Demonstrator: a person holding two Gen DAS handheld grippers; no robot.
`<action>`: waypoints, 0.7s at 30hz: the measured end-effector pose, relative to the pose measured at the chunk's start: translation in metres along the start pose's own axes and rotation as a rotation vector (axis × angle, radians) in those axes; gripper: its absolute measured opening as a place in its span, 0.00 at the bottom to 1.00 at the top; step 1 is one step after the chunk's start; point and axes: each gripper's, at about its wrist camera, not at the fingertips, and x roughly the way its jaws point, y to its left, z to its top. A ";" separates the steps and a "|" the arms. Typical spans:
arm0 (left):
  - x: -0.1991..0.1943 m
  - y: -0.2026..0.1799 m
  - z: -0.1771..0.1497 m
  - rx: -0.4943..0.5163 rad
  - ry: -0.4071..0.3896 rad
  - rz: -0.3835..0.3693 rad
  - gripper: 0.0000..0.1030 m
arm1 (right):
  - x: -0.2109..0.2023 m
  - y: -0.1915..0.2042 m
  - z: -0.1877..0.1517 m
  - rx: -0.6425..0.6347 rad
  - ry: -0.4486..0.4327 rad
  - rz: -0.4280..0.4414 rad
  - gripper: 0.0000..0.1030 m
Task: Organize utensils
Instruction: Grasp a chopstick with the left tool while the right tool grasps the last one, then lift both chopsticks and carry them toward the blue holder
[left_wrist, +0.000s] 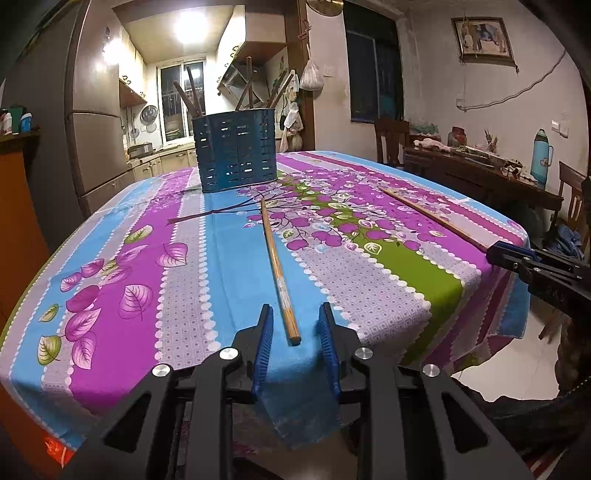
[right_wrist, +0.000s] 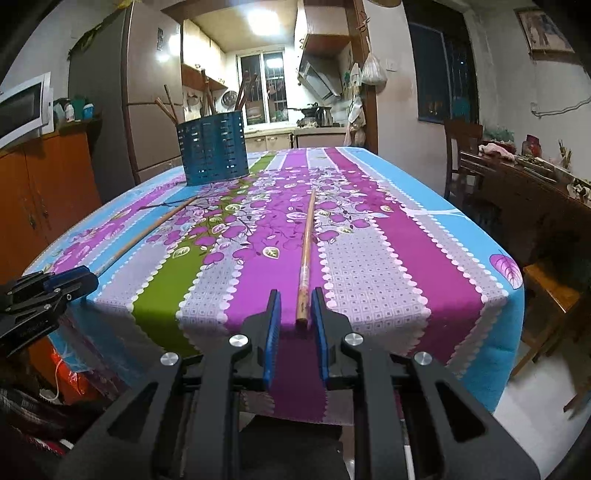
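Observation:
Two light wooden chopsticks lie apart on the flowered tablecloth (left_wrist: 122, 258). My left gripper (left_wrist: 295, 317) is open at the near table edge. The near end of one chopstick (left_wrist: 275, 258) lies between its blue pads with gaps on both sides. My right gripper (right_wrist: 296, 304) is also open. The end of the other chopstick (right_wrist: 306, 243) lies between its pads, close to the right pad and clear of the left one. Each gripper also shows at the edge of the other view, the right gripper (left_wrist: 496, 254) and the left gripper (right_wrist: 86, 280). A blue slotted holder (left_wrist: 236, 155) with several dark chopsticks stands at the far end.
The cloth hangs over the near table edge. A dark wooden side table (left_wrist: 480, 177) with clutter and a teal thermos (left_wrist: 541, 158) stands to the right, with chairs beside it. An orange cabinet (right_wrist: 44, 192) with a microwave (right_wrist: 22, 107) is on the left.

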 end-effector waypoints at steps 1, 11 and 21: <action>0.000 0.000 -0.001 0.000 -0.003 0.001 0.23 | 0.000 0.000 -0.001 0.001 -0.009 -0.003 0.14; -0.004 0.001 -0.006 0.009 -0.033 0.024 0.08 | -0.004 0.006 -0.003 0.005 -0.033 -0.045 0.05; -0.017 0.014 -0.003 0.005 -0.069 0.080 0.07 | -0.007 0.011 0.014 -0.028 -0.032 -0.061 0.05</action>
